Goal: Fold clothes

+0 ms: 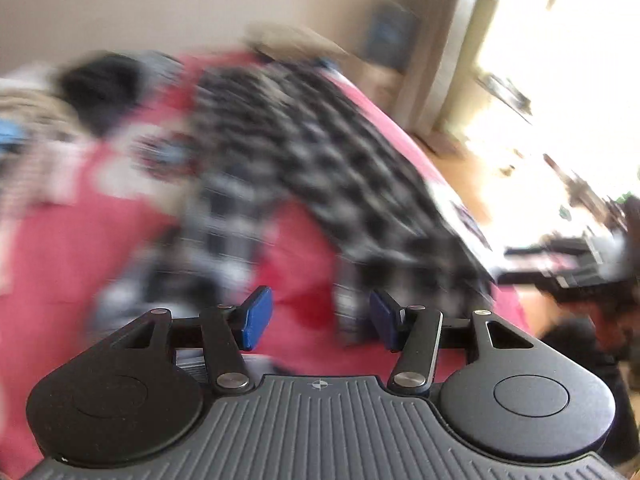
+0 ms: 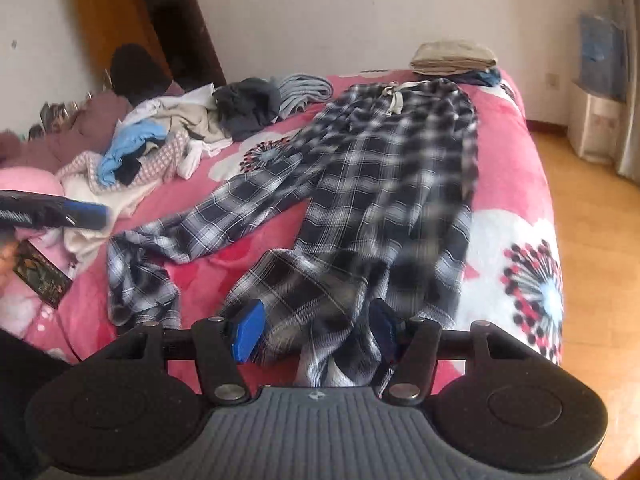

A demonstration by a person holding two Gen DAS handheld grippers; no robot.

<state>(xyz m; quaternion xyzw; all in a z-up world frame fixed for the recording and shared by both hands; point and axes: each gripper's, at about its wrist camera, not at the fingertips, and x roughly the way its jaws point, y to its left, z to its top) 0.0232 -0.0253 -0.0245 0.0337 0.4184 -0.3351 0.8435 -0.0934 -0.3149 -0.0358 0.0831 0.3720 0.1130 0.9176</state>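
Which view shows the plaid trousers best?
The right wrist view: the plaid trousers lie sharp and nearly whole on the pink bedspread, waistband far, legs spread toward the camera. The left wrist view shows the same trousers smeared by motion blur; only the check pattern reads.

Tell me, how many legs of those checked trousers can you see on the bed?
2. One leg trails left across the pink bed cover; the other leg runs straight toward the camera.
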